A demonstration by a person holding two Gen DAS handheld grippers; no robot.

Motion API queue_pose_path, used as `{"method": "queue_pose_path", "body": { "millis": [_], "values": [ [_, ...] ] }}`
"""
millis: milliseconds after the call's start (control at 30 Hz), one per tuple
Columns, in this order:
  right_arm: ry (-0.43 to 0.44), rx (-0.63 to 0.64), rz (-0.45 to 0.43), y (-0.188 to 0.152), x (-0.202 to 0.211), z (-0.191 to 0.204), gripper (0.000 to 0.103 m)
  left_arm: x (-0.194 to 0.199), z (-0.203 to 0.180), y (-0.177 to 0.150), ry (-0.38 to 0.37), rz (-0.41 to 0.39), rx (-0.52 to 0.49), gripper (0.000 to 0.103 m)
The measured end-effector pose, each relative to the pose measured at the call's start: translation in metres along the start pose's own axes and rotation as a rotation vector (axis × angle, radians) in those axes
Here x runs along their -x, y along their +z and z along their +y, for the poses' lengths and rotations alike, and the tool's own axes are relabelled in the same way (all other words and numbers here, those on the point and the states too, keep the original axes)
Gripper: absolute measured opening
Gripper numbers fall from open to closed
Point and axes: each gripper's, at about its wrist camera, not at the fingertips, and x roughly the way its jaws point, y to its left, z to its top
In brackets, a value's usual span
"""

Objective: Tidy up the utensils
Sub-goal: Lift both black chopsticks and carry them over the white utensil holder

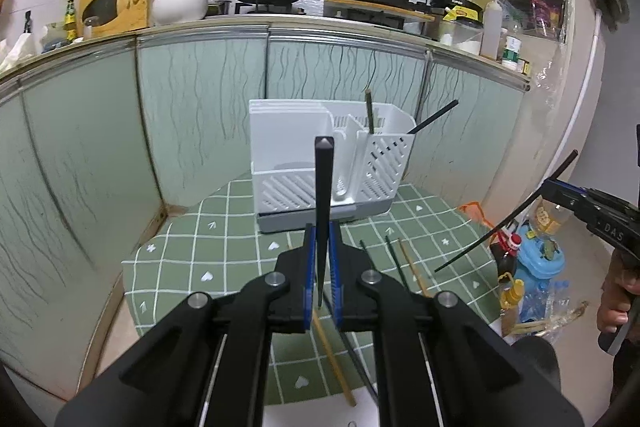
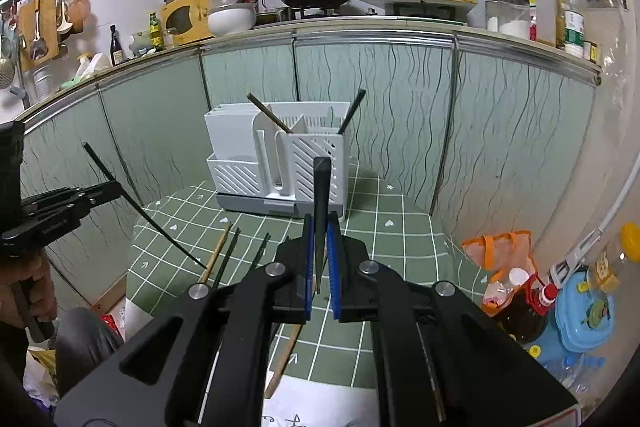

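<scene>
Here, left wrist view
Left tongs: clamped on a black chopstick, blue pads pressing its lower part
Its axis: near upright, blunt end up, in line with the caddy's middle
White caddy: straight ahead at the far side of the green checked bench; a brown stick and a dark stick already stand in its right slotted compartment
Loose chopsticks: lying flat on the bench, just right of the tongs

Right wrist view
Right tongs: together on a second black chopstick, also near upright
Caddy: ahead and slightly left; the slotted compartment's near corner lies almost directly beyond the chopstick's top
Left tongs: off to the left, their chopstick slanting down towards the bench

Nearer hand: probably the right, since its stick lines up with the slotted compartment
Next move, as a judgement: carry forward and up over the rim, keep the stick upright, then lower it
</scene>
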Motion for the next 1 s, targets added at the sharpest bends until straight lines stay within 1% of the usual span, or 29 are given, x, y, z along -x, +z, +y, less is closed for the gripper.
{"method": "queue_pose_path", "body": {
  "millis": [100, 200, 467, 700, 867, 1000],
  "values": [
    [0.018, 0.017, 0.013, 0.013, -0.003, 0.001, 0.006, -0.003, -0.004, 0.013, -0.02, -0.005, 0.001, 0.006],
    [0.042, 0.026, 0.024, 0.026, -0.006, 0.003, 0.006, -0.006, -0.01, 0.03, -0.056, -0.011, -0.008, 0.006],
    [0.089, 0.053, 0.025, 0.068, -0.012, 0.006, 0.006, -0.015, -0.032, 0.081, -0.122, -0.034, -0.077, 0.006],
    [0.083, 0.058, -0.003, 0.115, -0.019, 0.004, 0.006, -0.031, -0.041, 0.124, -0.166, -0.034, -0.077, 0.006],
    [0.086, 0.062, -0.026, 0.149, -0.026, -0.001, 0.006, -0.036, -0.051, 0.156, -0.196, -0.063, -0.071, 0.006],
    [0.074, 0.059, -0.042, 0.174, -0.036, -0.009, 0.006, -0.044, -0.062, 0.178, -0.2, -0.076, -0.094, 0.006]
  ]
}}
